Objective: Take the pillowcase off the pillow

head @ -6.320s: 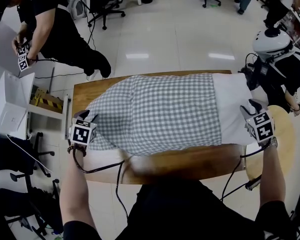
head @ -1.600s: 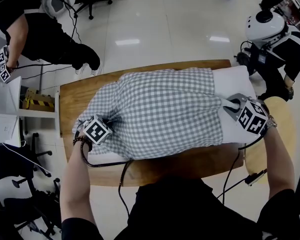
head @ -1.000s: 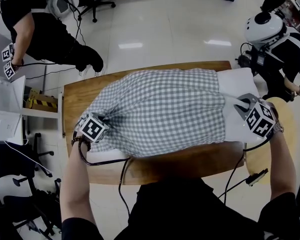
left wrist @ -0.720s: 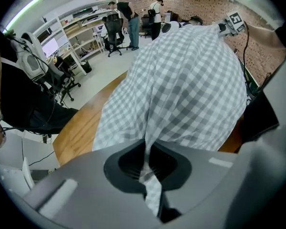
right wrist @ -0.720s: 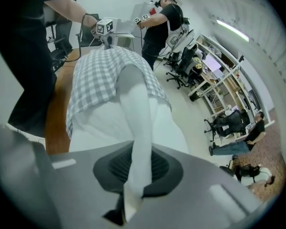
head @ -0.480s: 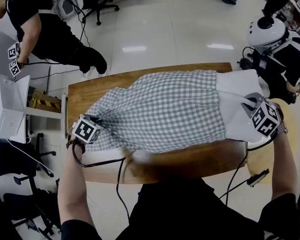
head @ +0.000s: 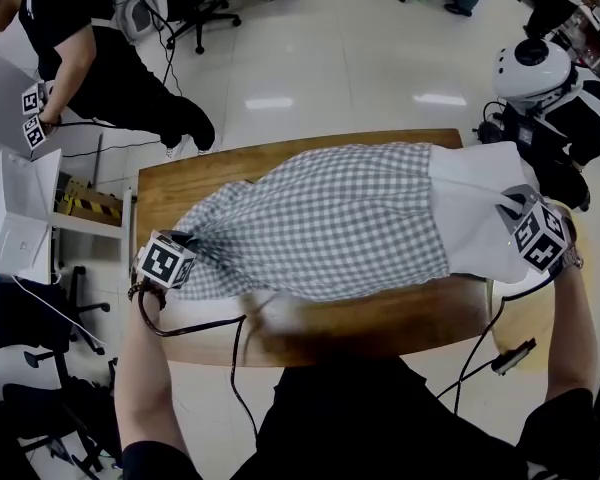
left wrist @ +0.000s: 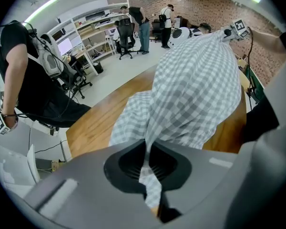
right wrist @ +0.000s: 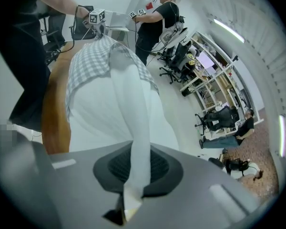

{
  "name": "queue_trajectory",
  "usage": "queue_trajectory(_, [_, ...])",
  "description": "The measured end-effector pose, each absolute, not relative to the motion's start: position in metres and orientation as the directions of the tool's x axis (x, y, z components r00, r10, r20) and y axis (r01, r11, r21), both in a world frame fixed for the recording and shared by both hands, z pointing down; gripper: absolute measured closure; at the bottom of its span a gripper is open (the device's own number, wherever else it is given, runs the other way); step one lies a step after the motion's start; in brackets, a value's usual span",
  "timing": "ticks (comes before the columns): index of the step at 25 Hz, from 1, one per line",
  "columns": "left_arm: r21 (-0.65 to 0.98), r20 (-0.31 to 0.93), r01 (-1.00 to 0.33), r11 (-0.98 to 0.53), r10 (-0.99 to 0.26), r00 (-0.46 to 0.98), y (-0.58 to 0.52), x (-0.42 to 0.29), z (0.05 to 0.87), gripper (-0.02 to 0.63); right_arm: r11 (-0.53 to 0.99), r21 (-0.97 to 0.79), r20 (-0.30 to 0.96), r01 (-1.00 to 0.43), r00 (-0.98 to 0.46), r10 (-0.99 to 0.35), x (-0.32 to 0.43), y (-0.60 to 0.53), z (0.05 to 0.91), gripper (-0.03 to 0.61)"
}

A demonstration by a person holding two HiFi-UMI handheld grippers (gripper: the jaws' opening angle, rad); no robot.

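Observation:
A grey-and-white checked pillowcase [head: 325,223] covers most of a white pillow [head: 470,218] lying across the wooden table [head: 380,323]. The pillow's bare right end sticks out of the case. My left gripper [head: 180,243] is shut on the case's closed left end; the checked cloth [left wrist: 181,89] runs pinched between its jaws. My right gripper [head: 510,208] is shut on a fold of the white pillow [right wrist: 133,123] at its bare end. The two grippers are far apart, at opposite ends of the table.
The table's front edge [head: 360,353] lies close to my body. A round wooden stool [head: 530,313] stands at the right. A person in black [head: 100,58] bends over a white shelf unit [head: 15,218] at the left. A helmeted person [head: 550,88] stands at the far right.
My left gripper has drawn the checked case leftward toward the table's left edge. My right gripper has shifted right with the white pillow end, and more bare pillow shows.

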State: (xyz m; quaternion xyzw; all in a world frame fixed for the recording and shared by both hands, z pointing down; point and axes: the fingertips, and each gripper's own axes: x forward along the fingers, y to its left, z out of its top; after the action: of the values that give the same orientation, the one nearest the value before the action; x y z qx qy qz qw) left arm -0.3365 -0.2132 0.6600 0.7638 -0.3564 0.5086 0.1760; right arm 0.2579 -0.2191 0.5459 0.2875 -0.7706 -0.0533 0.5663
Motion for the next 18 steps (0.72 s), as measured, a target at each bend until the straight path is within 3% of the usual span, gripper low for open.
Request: queue_trajectory(18, [-0.097,0.900,-0.787,-0.610,-0.391,0.193,-0.200,-0.344,0.643,0.604,0.808,0.433,0.828,-0.400,-0.179,-0.532,0.299,-0.231,0.534,0.560])
